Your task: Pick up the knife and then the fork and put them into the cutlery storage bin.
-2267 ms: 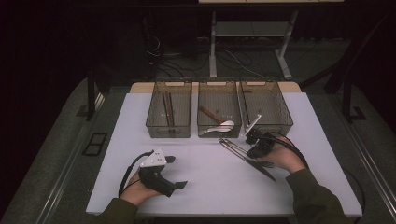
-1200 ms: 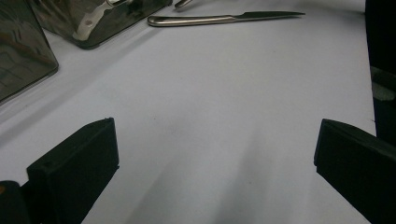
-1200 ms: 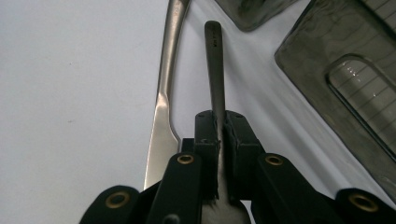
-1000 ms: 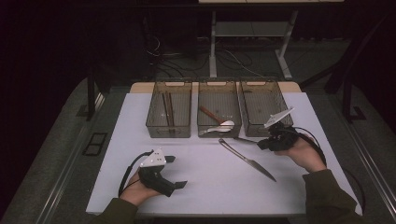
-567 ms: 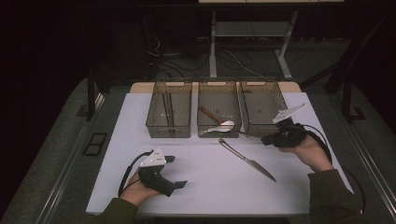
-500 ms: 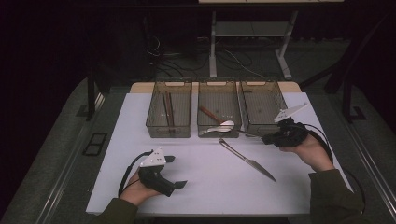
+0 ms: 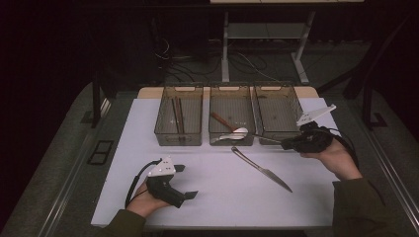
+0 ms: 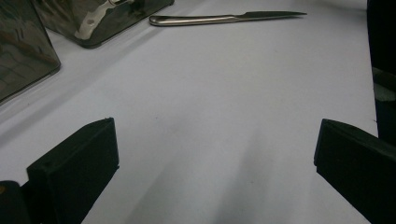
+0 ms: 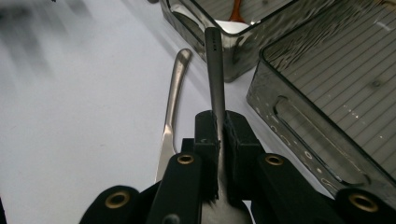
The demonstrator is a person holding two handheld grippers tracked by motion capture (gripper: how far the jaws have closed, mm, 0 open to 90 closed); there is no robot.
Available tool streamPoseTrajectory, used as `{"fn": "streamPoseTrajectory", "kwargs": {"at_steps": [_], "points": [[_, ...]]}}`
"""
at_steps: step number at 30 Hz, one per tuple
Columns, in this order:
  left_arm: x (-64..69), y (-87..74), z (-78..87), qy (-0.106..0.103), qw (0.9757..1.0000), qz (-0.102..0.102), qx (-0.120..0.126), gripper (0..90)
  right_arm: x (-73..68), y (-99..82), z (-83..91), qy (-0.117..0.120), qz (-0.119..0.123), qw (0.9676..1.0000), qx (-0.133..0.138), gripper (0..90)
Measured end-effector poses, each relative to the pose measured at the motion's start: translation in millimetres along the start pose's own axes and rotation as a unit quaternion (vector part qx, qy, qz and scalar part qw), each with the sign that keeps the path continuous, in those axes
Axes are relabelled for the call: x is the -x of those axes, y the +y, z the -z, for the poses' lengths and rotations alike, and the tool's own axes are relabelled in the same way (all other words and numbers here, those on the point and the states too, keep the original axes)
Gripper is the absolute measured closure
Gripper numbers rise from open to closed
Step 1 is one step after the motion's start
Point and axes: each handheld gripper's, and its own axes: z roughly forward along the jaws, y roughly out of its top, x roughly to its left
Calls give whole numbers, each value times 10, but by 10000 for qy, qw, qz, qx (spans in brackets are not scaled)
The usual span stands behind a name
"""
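A metal utensil (image 9: pixel 215 70) is being pinched by the right gripper (image 7: pixel 291 143) at three o'clock beside the right bin (image 7: pixel 278 111). The knife (image 7: pixel 261 168) is lying unsorted on the desk (image 7: pixel 217 197). The left gripper (image 7: pixel 185 181) is being held with jaws spread.

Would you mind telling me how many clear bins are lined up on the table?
3: left bin with chopsticks, middle bin with spoons, right bin nearest the right hand-held gripper.
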Motion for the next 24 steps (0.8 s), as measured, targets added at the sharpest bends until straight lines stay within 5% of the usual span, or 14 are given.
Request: {"fn": "streamPoseTrajectory", "kwargs": {"at_steps": [11, 24], "points": [[-4, 1, -3, 5, 10000, -16, -1, 0, 44, 46, 119, -126, -41, 9997, 203, 845], [-2, 2, 1, -15, 10000, 6, 19, 0, 324, 216, 174, -462, -346, 9978, 340, 845]]}}
